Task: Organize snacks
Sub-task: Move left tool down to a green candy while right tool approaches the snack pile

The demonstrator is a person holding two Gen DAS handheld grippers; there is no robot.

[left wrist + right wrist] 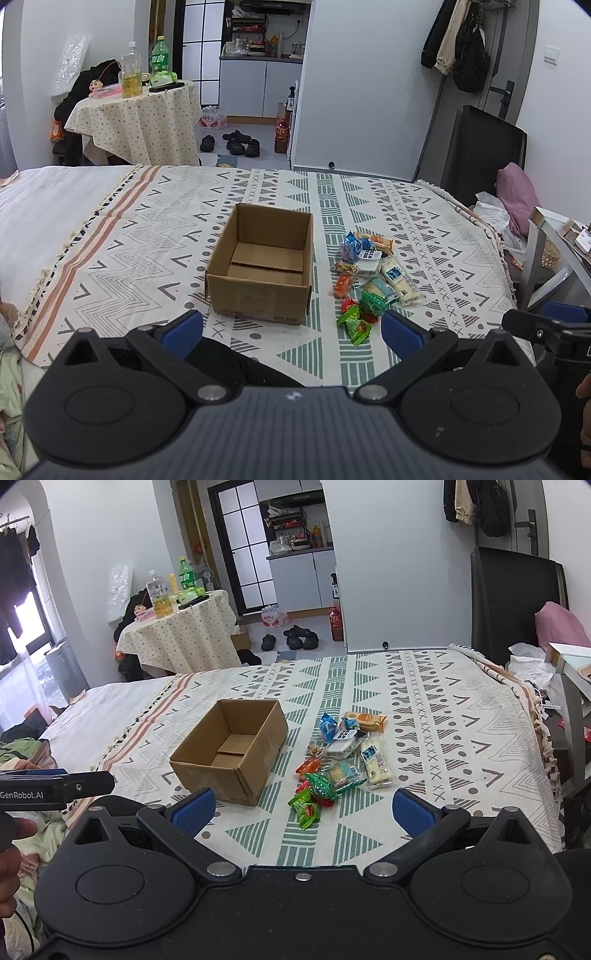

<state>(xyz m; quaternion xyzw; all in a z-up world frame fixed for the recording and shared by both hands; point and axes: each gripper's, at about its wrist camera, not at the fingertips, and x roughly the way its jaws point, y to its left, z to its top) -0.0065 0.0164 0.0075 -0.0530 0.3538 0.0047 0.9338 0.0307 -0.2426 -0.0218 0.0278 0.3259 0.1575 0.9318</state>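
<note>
**Box and snacks on the bed, both claws wide and holding nothing**

An open cardboard box (260, 264) sits on the patterned blanket (147, 236) that covers the bed. Nothing but its own folded bottom flaps shows inside. Just to its right, apart from its wall, lies a loose pile of snacks (371, 275): a blue packet (351, 243) and an orange-printed one (380, 240) at the far end, a long white packet (399, 280) on the right side, and green packets (356, 324) nearest the cameras (some wrappers overlap, so their count is hard to tell).

The left gripper (291, 326) hangs over the near edge of the blanket with its blue pads (183, 328) spread far apart and nothing between them. The right gripper (303, 810) is just as wide, its pads (412, 812) also bare, with the green packets lying beyond the gap. Each gripper's side shows at the edge of the other's view.
</note>
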